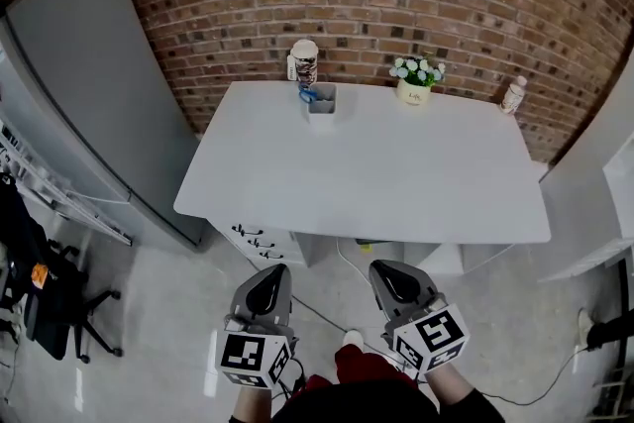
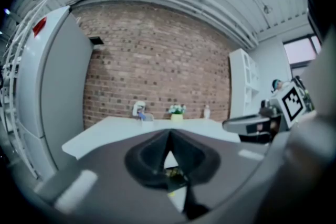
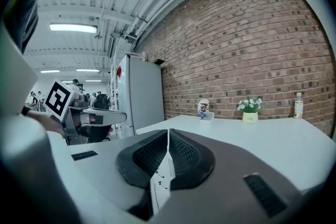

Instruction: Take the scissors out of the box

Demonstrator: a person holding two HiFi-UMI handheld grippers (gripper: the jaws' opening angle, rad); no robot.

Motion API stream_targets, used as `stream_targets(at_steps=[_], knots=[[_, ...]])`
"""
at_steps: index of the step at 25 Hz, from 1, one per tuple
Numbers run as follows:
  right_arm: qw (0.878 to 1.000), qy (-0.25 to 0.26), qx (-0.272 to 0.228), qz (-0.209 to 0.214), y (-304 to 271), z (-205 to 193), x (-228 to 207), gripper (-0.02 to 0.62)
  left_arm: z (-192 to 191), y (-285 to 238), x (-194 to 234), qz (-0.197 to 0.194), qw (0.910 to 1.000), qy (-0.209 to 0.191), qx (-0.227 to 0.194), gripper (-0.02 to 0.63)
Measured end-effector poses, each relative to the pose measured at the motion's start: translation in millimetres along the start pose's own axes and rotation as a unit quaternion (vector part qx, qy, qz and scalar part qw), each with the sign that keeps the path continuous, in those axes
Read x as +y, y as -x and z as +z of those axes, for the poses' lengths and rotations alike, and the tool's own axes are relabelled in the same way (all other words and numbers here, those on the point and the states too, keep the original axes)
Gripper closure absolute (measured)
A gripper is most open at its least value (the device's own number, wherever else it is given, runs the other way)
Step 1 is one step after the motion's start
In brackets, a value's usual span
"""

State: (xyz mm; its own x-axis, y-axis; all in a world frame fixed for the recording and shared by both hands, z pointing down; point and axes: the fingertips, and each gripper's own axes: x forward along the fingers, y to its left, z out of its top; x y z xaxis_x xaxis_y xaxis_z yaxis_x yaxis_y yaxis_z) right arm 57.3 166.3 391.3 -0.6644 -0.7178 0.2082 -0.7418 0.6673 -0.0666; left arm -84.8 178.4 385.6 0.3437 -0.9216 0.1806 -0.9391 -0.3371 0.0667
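While our left gripper (image 1: 271, 272) and right gripper (image 1: 382, 268) hang short of the surface (image 1: 367, 173), fingers (image 3: 184, 157) together and empty, we judge this the approach; next, open over the scissors (image 1: 308, 95) in the box (image 1: 322, 104).

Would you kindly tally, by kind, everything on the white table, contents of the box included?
Patterned cup: 1
Grey box: 1
Blue-handled scissors: 1
Pot of flowers: 1
Small bottle: 1
Total: 5
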Motion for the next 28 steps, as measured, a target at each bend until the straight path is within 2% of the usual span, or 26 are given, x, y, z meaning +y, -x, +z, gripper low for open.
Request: stream_targets(at_steps=[6,16,28], knots=[[1.0,-0.001,0.001,0.003,-19,6,-31,0.586,8,-35,11,0.013,0.9997,0.023,-0.001,0.603],[1.0,-0.004,-0.005,0.004,-41,14,-83,0.586,19,-89,13,0.023,0.9997,0.012,-0.001,0.603],[1.0,-0.006,-0.008,0.018,-59,20,-96,0.586,32,-111,28,0.039,0.9992,-0.005,-0.006,0.603]])
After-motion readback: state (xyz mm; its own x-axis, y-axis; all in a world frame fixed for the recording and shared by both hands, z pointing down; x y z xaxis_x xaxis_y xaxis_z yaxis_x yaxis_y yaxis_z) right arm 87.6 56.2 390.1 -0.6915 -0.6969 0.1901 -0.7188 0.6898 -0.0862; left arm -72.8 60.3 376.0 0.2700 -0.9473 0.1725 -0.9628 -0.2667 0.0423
